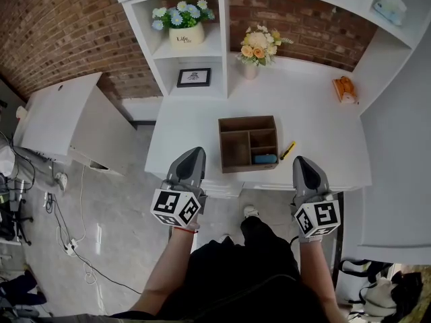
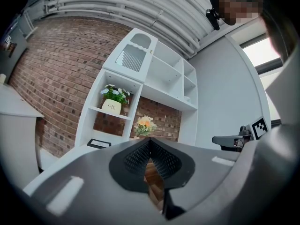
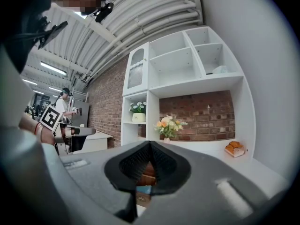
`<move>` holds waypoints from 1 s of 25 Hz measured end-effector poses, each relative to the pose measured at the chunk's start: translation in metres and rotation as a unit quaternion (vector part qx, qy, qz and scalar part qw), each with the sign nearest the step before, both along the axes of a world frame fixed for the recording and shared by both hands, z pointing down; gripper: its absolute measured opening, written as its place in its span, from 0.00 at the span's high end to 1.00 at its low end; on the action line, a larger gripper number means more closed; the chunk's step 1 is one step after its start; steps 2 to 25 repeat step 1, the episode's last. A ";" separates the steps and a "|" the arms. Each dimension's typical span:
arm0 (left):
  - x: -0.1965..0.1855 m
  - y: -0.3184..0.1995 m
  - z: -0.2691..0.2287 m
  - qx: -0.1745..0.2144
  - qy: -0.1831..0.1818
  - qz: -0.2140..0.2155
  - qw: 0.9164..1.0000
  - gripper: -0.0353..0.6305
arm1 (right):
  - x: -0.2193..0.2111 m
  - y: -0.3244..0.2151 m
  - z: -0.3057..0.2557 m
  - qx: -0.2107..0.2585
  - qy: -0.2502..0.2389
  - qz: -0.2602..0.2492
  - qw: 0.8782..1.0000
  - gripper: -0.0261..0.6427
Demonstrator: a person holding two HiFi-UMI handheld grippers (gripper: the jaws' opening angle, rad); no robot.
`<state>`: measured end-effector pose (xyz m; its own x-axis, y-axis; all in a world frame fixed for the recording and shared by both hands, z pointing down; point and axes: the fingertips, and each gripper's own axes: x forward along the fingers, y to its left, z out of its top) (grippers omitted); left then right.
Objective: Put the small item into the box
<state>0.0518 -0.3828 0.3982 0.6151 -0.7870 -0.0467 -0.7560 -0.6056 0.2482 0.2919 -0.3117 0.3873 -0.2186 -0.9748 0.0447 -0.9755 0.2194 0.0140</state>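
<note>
Brown wooden box on white desk; blue item inside front-right compartment. Yellow small item on desk just right of box, visible from head view only. "Life" printed on cream pot. Left gripper, right gripper: jaws pressed together, holding nothing.
</note>
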 end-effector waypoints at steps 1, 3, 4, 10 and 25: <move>0.001 0.000 0.000 0.000 0.001 0.001 1.000 0.94 | 0.000 -0.001 0.000 0.000 -0.001 0.000 1.000 0.96; 0.001 0.000 0.000 0.000 0.001 0.001 1.000 0.94 | 0.000 -0.001 0.000 0.000 -0.001 0.000 1.000 0.96; 0.001 0.000 0.000 0.000 0.001 0.001 1.000 0.94 | 0.000 -0.001 0.000 0.000 -0.001 0.000 1.000 0.96; 0.001 0.000 0.000 0.000 0.001 0.001 1.000 0.94 | 0.000 -0.001 0.000 0.000 -0.001 0.000 1.000 0.96; 0.001 0.000 0.000 0.000 0.001 0.001 1.000 0.94 | 0.000 -0.001 0.000 0.000 -0.001 0.000 1.000 0.96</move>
